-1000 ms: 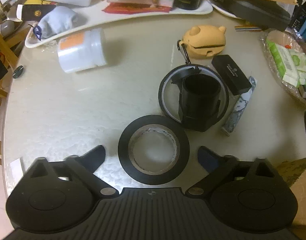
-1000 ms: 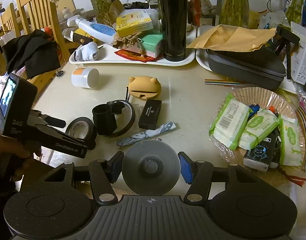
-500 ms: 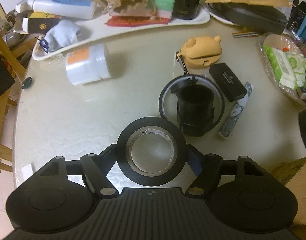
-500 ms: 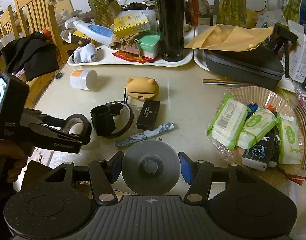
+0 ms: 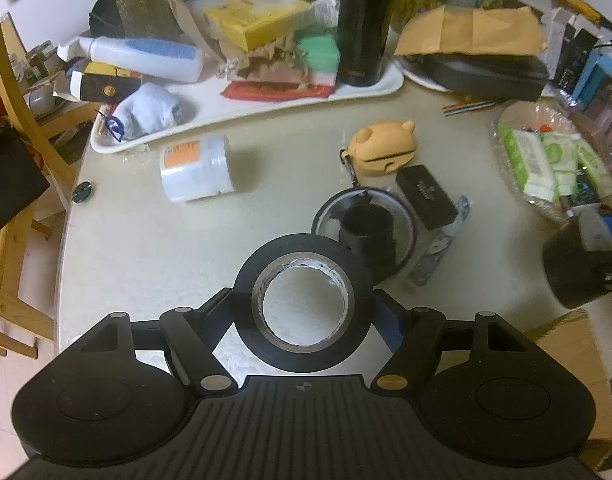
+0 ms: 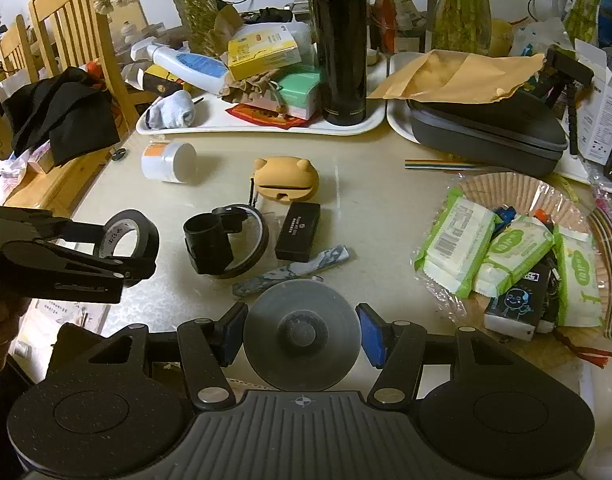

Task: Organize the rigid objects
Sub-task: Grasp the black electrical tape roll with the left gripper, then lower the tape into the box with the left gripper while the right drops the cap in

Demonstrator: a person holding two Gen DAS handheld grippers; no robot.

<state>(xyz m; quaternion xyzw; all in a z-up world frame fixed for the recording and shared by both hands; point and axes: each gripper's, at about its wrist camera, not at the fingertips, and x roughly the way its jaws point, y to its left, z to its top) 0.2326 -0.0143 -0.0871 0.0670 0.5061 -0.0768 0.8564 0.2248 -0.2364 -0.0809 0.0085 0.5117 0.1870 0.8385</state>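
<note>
Left claw [image 5: 303,314] grips the light, stiff black tape roll [image 5: 303,304] across its outer rim, above the worktop [image 5: 145,248]; right claw [image 6: 301,334] clamps a grey disc [image 6: 301,334].

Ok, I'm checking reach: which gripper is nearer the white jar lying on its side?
Left. The left gripper, holding the tape roll, is nearer the white jar; the right gripper sits further back.

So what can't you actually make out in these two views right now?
- Left wrist view: the black tape roll covers the front of the black cylindrical cup.
- Right wrist view: the grey round disc hides the table edge behind it.
- Right wrist view: the black rectangular case carries lettering too small to read.
- Left wrist view: the right gripper is cut off at the frame edge.
</note>
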